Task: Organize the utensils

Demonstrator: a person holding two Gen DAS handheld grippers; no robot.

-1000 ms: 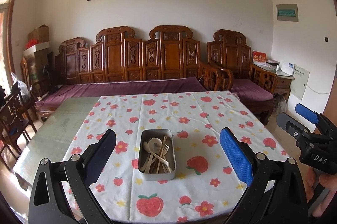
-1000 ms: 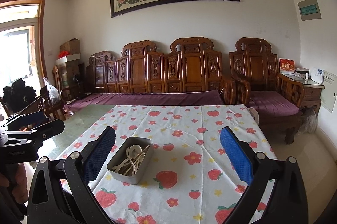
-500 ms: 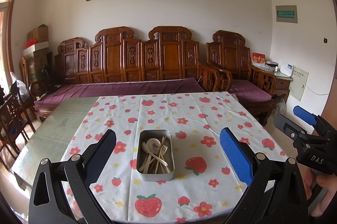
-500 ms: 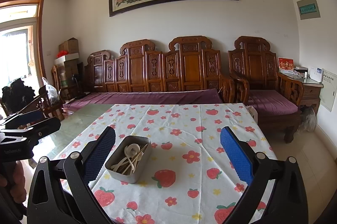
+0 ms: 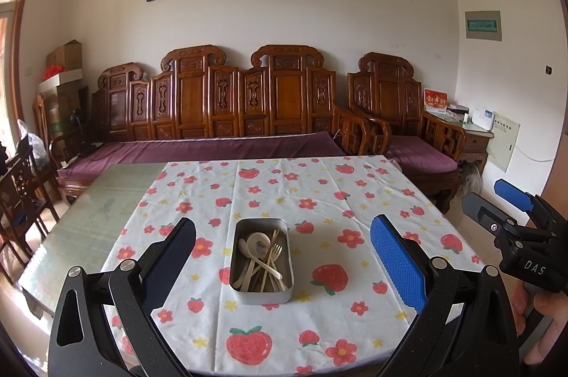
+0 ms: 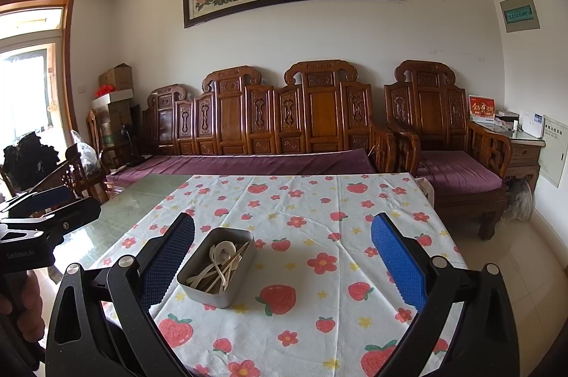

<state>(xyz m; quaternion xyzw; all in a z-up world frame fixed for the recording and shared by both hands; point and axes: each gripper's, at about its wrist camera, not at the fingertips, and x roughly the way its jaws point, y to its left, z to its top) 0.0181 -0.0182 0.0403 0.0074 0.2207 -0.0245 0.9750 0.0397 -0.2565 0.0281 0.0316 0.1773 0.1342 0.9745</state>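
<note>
Utensils [image 5: 261,258] are what this job is about, and neither gripper has one. The left gripper [image 5: 282,261] has its fingers [image 5: 397,261] spread wide apart with nothing between them. It hangs in the air at the near edge of the table [image 5: 88,217]. The right gripper [image 6: 282,261] is just the same: fingers [image 6: 397,261] wide apart, holding nothing, up above the near edge.

Past the fingers sits a small metal tin [image 5: 262,295] on the strawberry cloth [image 5: 319,199], near the middle of the near side. All the utensils lie inside it in a crossed, messy heap: pale spoons, a little fork and some thin sticks. No utensil shows out on the cloth.

So everything is together in the tin. That could mean the gathering is done. It could also mean the heap is waiting to be taken out and sorted. One look cannot say which.
</note>
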